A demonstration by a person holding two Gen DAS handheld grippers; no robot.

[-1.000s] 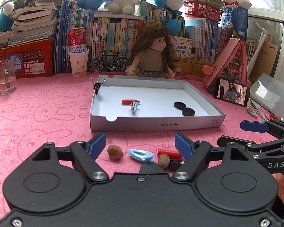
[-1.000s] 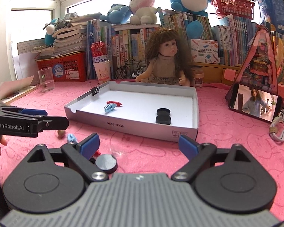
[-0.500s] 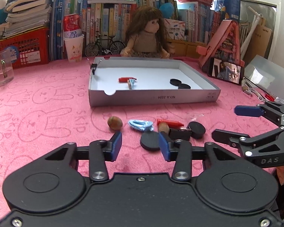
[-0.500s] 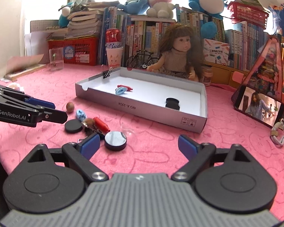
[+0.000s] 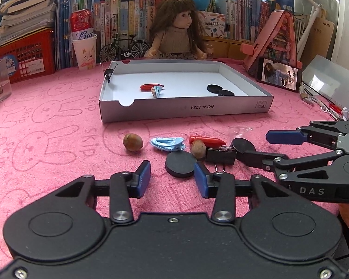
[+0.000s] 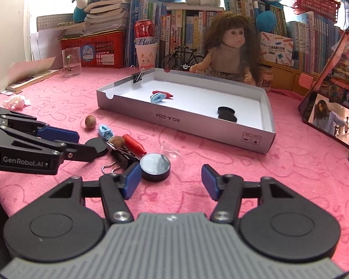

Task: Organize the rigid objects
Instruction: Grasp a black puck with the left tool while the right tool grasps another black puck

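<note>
Pick step underway, both tools low over the loose pile on the pink bunny-print cloth [image 5: 46,125]. Left gripper [image 5: 172,179] was part-open, jaws apart, flat black round disc [image 5: 181,164] lying just ahead between the blue pads, right pad looked near its edge, no squeeze visible; not grasping. Right gripper [image 6: 167,182] jaws were closing, second black disc w/ shiny top [image 6: 155,166] just beside its left pad, off-centre, right pad well clear; nothing held yet.

Next move, judged: each tool needs to centre on its disc, clamp, lift, carry to tray. Right one prob. needs shifting left first.

Behind discs: black binder clip [image 5: 221,155], brown nut [image 5: 198,148], red crayon-like stick [image 5: 207,140], light-blue plastic hair clip [image 5: 167,143], another brown nut [image 5: 132,142] apart to the left.

Farther: shallow white cardboard tray [image 5: 186,110] held red stick + blue clip together [image 5: 152,88], two black discs [image 5: 219,90] touching, binder clip on left wall [image 5: 109,73]. Rest of tray floor bare.
</note>
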